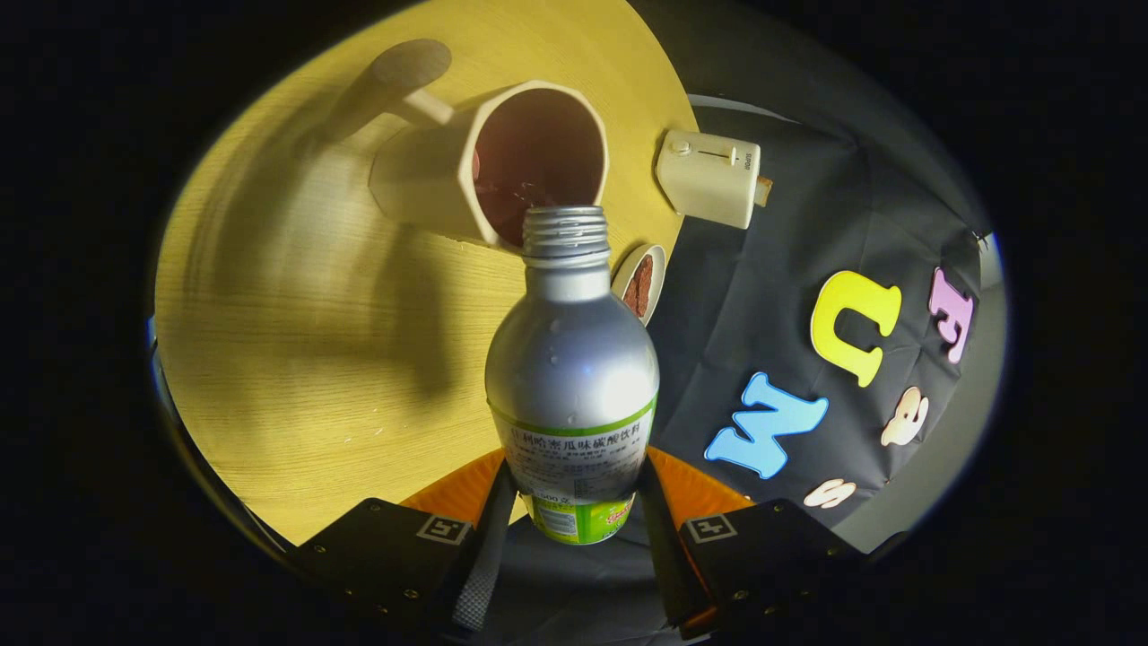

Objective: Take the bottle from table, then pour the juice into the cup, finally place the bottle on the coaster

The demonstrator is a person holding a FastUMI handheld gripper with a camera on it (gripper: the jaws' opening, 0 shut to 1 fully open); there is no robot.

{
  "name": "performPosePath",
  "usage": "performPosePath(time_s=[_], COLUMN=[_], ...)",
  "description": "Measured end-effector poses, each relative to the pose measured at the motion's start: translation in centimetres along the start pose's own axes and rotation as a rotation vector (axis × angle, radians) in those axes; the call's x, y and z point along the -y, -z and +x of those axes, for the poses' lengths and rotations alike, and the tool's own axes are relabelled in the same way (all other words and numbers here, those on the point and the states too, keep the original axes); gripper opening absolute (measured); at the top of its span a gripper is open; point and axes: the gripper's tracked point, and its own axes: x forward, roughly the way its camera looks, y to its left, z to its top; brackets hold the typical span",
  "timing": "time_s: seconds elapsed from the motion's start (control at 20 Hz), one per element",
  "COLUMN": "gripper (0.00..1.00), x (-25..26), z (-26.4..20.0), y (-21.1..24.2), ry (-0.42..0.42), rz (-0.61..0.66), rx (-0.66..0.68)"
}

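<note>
Gripper view looks out over a round wooden table with a pale yellow top, which takes up the most room and carries long soft shadows across its grain. Past its rim on one side hangs the dark cloth wall of the booth.

Next in size is the bottle, a silver metal one with a green and white label low on its body. It is held between the two fingers of the gripper, which press on its lower part from both sides, so the tongs are clamped on the bottle. The cap is off and the bare threaded neck points away from the fingers, with the open mouth right at the lip of the cup.

Just beyond the bottle's mouth is the cup, a cream, many-sided mug standing on the table with its handle on the far side. Dark reddish juice lies inside it, and the surface looks ruffled near the bottle's neck.

Near the table's edge, beyond the cup and well apart from it, sits a small cream box-shaped toaster with a slider on its side.

Smallest is the coaster, a little round disc with a pale rim and a brown middle, lying just beside the bottle's shoulder and partly hidden behind it.
</note>
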Motion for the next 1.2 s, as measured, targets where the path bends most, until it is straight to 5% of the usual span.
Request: performPosePath(time_s=[1.2], gripper=[0.72], x=[2.1], z=[-0.5], y=[0.4], ry=[-0.039], rz=[-0.16], rx=[-0.038])
